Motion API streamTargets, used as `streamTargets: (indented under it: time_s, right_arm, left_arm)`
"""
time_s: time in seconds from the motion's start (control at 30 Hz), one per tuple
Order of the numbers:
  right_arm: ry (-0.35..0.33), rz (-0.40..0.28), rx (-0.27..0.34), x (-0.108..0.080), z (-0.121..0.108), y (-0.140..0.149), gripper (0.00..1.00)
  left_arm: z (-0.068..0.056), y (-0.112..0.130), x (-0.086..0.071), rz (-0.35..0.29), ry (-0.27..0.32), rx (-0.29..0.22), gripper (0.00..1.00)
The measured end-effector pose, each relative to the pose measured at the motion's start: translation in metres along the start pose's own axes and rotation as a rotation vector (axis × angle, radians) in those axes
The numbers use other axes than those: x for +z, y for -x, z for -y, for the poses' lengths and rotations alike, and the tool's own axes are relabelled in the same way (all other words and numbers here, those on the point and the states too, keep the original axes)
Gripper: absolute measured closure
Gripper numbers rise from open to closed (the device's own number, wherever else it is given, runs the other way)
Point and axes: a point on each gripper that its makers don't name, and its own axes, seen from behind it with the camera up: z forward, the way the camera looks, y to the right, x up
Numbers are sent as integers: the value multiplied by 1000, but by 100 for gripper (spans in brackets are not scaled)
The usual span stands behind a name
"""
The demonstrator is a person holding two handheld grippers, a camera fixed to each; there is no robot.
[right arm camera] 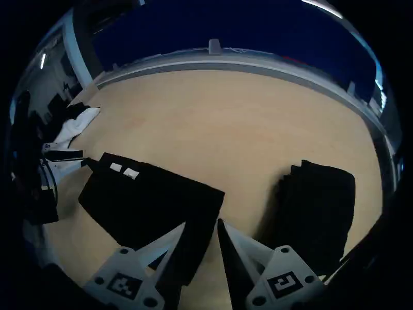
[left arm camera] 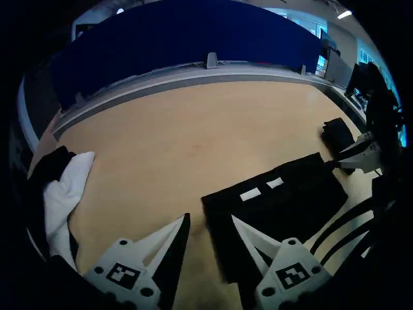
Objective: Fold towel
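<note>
Left gripper (left arm camera: 209,217) spread, towel (left arm camera: 289,201) edge lying in its gap | right gripper (right arm camera: 200,223) narrower, fingers apart, at opposite corner | towel flat on desk (left arm camera: 180,134), both ends flanked, likely to lift together | folded black pile (right arm camera: 317,206) alongside, probably finished ones
</note>
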Motion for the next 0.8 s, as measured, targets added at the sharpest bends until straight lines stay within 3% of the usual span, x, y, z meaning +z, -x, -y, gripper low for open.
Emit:
streamTargets:
  time_s: [0.2,0.4,0.57,0.8]
  right_arm:
    - [14,-26,6,-1,-2,-6,39]
    - [7,-52,15,-7,0,-10,10]
    - [7,-56,13,-11,1,-9,1]
    - [-7,-66,7,-17,6,-7,0]
  left_arm:
    - [8,0,-3,-8,-21,-10,32]
    - [9,-1,-11,-18,-18,-35,18]
    - [9,-2,-15,-28,-15,-48,13]
    - [11,-5,-20,-44,-24,-50,8]
